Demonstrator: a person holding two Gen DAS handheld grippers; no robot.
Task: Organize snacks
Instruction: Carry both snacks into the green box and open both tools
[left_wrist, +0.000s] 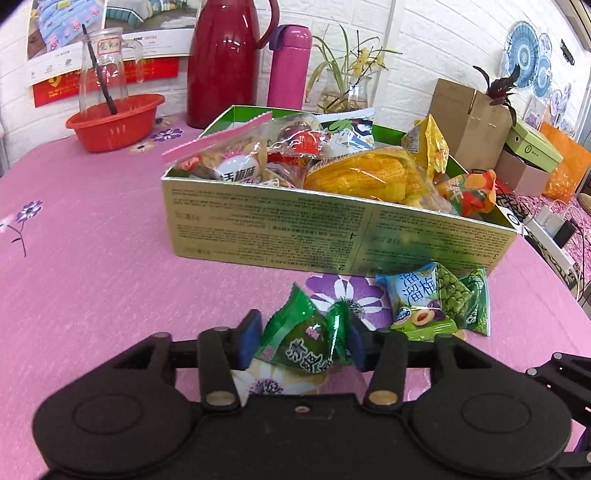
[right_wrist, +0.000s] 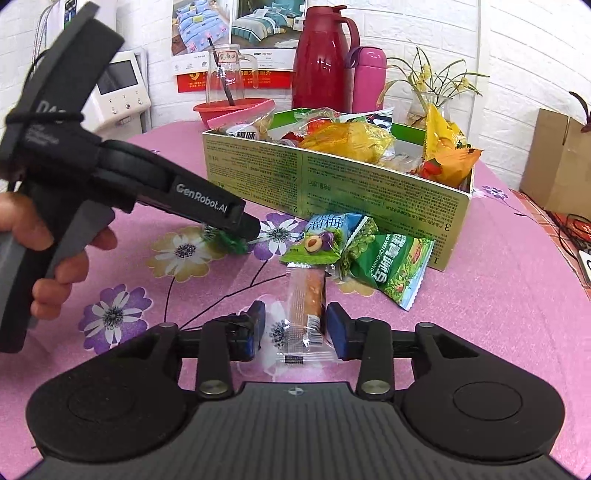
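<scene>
White brick wall (left_wrist: 424, 55) behind a pink floral tablecloth (left_wrist: 92, 221).

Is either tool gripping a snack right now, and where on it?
Left tool: closed on the green candy packet, pads on its two sides. Right tool: nothing held; its pads stand clear either side of the clear-wrapped bar on the table.

Counter cloth (left_wrist: 92, 258): pink, printed with purple, white and yellow flowers. Snack box (left_wrist: 295, 229): pale gold with green print, green inside. Candy packet (left_wrist: 306, 339): translucent green. Basin (left_wrist: 114, 118): red. Jug (left_wrist: 225, 62): dark red. Flask (left_wrist: 288, 66): magenta. Tong pads (right_wrist: 336, 328): blue.
</scene>
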